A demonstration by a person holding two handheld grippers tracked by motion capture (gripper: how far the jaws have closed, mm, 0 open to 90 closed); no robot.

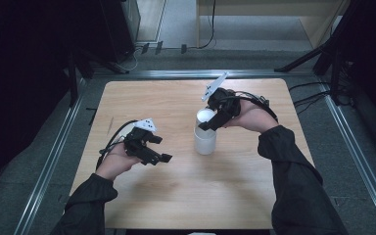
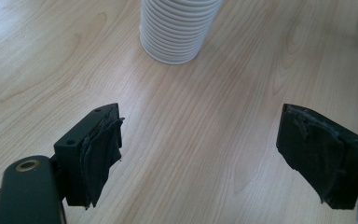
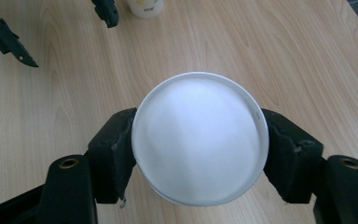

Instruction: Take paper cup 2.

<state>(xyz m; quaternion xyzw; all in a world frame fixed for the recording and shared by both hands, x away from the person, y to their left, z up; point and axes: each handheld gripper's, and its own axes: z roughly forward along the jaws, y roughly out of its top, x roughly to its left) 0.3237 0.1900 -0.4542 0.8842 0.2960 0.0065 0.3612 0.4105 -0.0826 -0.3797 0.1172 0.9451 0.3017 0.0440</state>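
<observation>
A stack of white ribbed cups (image 1: pixel 205 143) stands upside down in the middle of the wooden table (image 1: pixel 254 196). My right gripper (image 1: pixel 206 122) is shut on the topmost white cup (image 1: pixel 205 116), one pad on each side of it. From the right gripper view the cup's round base (image 3: pixel 199 140) sits between the pads (image 3: pixel 114 154) of that gripper (image 3: pixel 199 156). Whether this cup is free of the stack I cannot tell. My left gripper (image 1: pixel 164 157) hovers to the left of the stack, open with nothing between its pads (image 2: pixel 100 154). The stack (image 2: pixel 177 30) lies ahead of it (image 2: pixel 200 158).
A small white container (image 3: pixel 144 5) stands at the table's near edge, close to the left gripper's jaw tips in the right gripper view. Metal rails (image 1: pixel 49 161) run along the table's sides, and cables (image 1: pixel 313 95) lie on the floor at the right.
</observation>
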